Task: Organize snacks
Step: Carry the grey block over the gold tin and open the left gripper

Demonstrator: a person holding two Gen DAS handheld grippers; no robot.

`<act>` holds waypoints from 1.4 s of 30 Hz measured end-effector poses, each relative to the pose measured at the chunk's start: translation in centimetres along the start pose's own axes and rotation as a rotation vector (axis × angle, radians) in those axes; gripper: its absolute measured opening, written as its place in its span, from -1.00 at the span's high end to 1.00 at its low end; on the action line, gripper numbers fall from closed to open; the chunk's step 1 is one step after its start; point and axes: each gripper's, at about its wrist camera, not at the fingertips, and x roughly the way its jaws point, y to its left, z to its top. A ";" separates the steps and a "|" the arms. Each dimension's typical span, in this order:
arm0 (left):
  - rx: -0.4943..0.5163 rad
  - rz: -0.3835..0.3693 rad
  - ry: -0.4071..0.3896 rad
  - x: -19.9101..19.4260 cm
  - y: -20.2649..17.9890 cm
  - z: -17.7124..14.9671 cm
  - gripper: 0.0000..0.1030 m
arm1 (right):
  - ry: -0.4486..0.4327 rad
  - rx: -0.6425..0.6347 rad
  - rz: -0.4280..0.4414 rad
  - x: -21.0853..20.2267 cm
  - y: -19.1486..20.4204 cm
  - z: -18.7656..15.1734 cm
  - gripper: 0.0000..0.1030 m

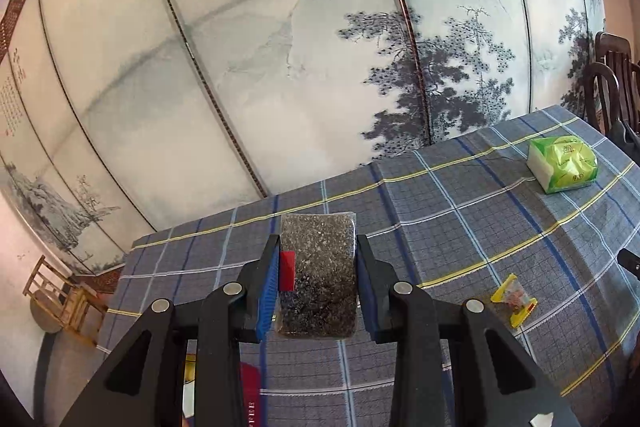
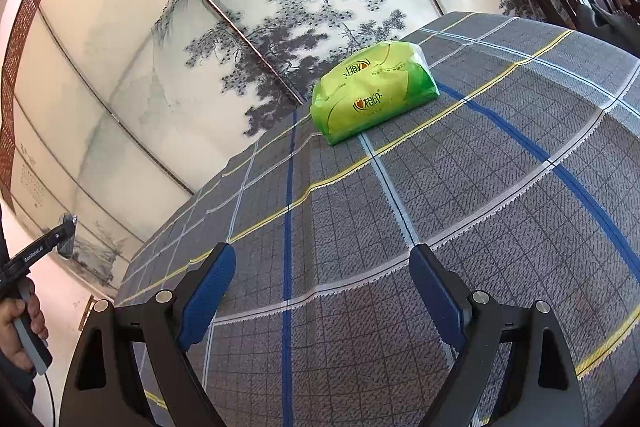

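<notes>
Left claw (image 1: pixel 316 279) pinches a dark speckled snack block (image 1: pixel 317 269) above the bench (image 1: pixel 460 227); right claw (image 2: pixel 322 291) spread, empty; small yellow packet (image 1: pixel 514 299) awaits sorting, judged early stage

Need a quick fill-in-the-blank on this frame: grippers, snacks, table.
1. The left gripper is shut on a dark ____ bar.
2. The right gripper holds ____.
3. The tissue pack is coloured ____.
4. The small yellow packet lies on the plaid ____.

Missing words: sesame snack; nothing; green; tablecloth
</notes>
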 end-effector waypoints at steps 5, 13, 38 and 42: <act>-0.021 0.045 -0.003 -1.1 2.3 -0.1 0.40 | 0.001 0.003 -0.004 0.1 -0.1 0.0 -0.72; -0.056 0.113 -0.002 -2.7 6.2 -0.6 0.40 | 0.004 0.002 -0.004 0.2 -0.3 0.0 -0.72; -0.283 0.197 0.208 -2.9 23.0 -15.2 0.40 | 0.017 0.002 -0.013 0.5 -0.4 -0.4 -0.72; -0.293 0.168 0.247 -3.2 23.3 -18.9 0.40 | 0.018 0.002 -0.015 0.5 -0.4 -0.5 -0.72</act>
